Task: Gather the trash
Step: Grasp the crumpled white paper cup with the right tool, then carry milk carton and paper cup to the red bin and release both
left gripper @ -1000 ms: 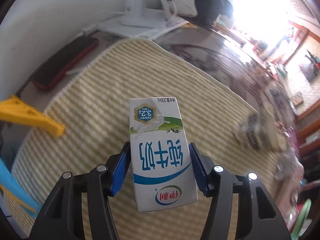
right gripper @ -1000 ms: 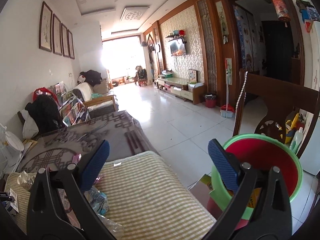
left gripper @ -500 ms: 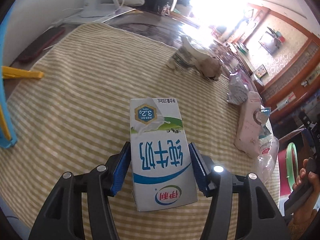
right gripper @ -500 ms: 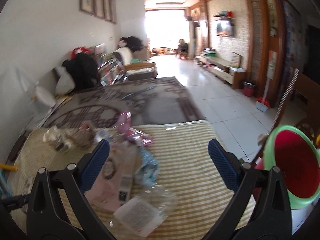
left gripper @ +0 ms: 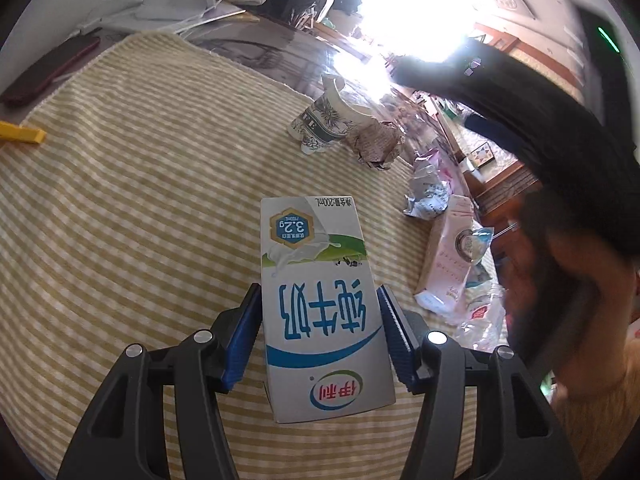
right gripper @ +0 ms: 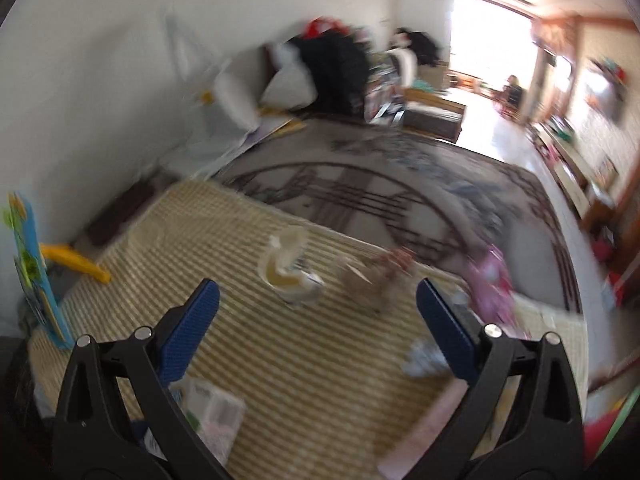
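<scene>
A: What is the biggest thing before us?

B: The striped yellow cloth (left gripper: pixel 140 208). Its far edge meets a dark patterned table top (right gripper: pixel 400 184), and its left edge runs near the white wall (right gripper: pixel 100 80). The left part of the cloth is bare, so there we have free room. The right part is crowded.

A: Crowded with what?

B: A pink carton (left gripper: pixel 448 256) lying flat, a crushed paper cup (left gripper: pixel 324 124), a crumpled brown paper (left gripper: pixel 378 144) just beside it, and a silver wrapper (left gripper: pixel 426 196) between the paper and the pink carton.

A: And our tongs?

B: Our left gripper (left gripper: pixel 318 334) is closed only part way, because the milk carton (left gripper: pixel 316 304) fills the gap. Both blue pads press its sides, and it is held above the cloth, near the front edge. Our right gripper (right gripper: pixel 318 316) stands wide apart and holds nothing; the cup and brown paper lie beyond its fingertips.

A: What shows in one view only?

B: The left wrist view shows a hand (left gripper: pixel 580 300) and a dark sleeve (left gripper: pixel 540 120) at the right. The right wrist view is blurred, but it shows a blue board (right gripper: pixel 34 276) standing at the left edge of the cloth, with a yellow piece (right gripper: pixel 76 262) beside it.
</scene>
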Available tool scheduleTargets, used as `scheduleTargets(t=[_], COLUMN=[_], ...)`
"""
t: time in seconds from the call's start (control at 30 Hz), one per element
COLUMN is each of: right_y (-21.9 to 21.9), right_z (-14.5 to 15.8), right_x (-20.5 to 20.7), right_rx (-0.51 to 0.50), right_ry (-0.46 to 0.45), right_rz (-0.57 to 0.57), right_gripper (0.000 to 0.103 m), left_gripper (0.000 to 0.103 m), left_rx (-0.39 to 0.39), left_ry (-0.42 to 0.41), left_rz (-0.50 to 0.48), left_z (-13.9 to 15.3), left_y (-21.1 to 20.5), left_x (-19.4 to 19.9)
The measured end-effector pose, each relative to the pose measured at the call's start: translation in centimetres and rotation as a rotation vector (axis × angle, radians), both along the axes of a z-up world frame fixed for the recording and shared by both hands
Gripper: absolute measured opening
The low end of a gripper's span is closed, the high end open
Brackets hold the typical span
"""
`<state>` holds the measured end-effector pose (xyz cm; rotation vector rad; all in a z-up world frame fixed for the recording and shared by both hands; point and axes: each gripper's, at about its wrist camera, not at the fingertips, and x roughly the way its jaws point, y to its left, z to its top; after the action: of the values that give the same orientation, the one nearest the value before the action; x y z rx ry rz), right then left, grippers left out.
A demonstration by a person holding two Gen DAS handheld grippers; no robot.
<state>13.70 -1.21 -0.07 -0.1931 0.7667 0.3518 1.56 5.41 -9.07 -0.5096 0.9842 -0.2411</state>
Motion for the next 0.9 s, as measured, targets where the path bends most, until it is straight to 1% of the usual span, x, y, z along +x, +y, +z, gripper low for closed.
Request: scheduleTargets(t=[0.1, 0.27, 0.33, 0.4, 0.43, 0.5, 0.57, 0.6, 0.63, 0.67, 0.8, 0.9], right_y=[3.0, 4.9, 5.2, 5.4, 5.4, 5.4, 5.4, 5.4, 5.4, 5.1, 3.6, 2.6], right_z=[-1.6, -3.6, -4.2, -5.0, -5.5, -6.0, -6.2, -6.0, -5.9, -5.7, -4.0, -2.5], right_x=[2.9, 6.0, 6.5, 7.2, 7.4, 7.3, 6.8, 6.5, 6.5, 6.3, 5.6, 4.6], right_rx=[-0.067, -0.088, -0.09, -0.094, -0.088, -0.081, -0.093, -0.104, -0.108, -0.101, -0.03, 0.003], right_ry=[0.084, 0.192, 0.227, 0.269, 0.298, 0.324, 0.32, 0.31, 0.304, 0.299, 0.278, 0.246], right_rz=[0.028, 0.026, 0.021, 0.016, 0.02, 0.028, 0.034, 0.035, 0.037, 0.034, 0.017, 0.011], right_gripper=[0.097, 0.096, 0.087, 0.067, 0.063, 0.048, 0.038, 0.029, 0.025, 0.017, 0.017, 0.017], left_gripper=[0.055, 0.055, 0.055, 0.055, 0.055, 0.055, 0.055, 0.055, 0.055, 0.055, 0.055, 0.055], left_rx=[-0.038, -0.05, -0.064, -0.072, -0.076, -0.078, -0.077, -0.075, -0.074, -0.073, -0.066, -0.059], left_ry=[0.003, -0.034, -0.027, -0.021, -0.021, -0.022, -0.027, -0.028, -0.028, -0.027, -0.021, -0.018], left_rz=[0.006, 0.02, 0.017, 0.017, 0.019, 0.022, 0.028, 0.03, 0.032, 0.034, 0.035, 0.039], left_z=[0.0, 0.7, 0.5, 0.4, 0.3, 0.3, 0.3, 0.2, 0.2, 0.2, 0.1, 0.0], left_y=[0.3, 0.6, 0.6, 0.6, 0.7, 0.7, 0.8, 0.9, 0.9, 0.9, 0.8, 0.9], left_x=[0.1, 0.0, 0.2, 0.3, 0.3, 0.3, 0.3, 0.1, 0.0, 0.1, 0.1, 0.2])
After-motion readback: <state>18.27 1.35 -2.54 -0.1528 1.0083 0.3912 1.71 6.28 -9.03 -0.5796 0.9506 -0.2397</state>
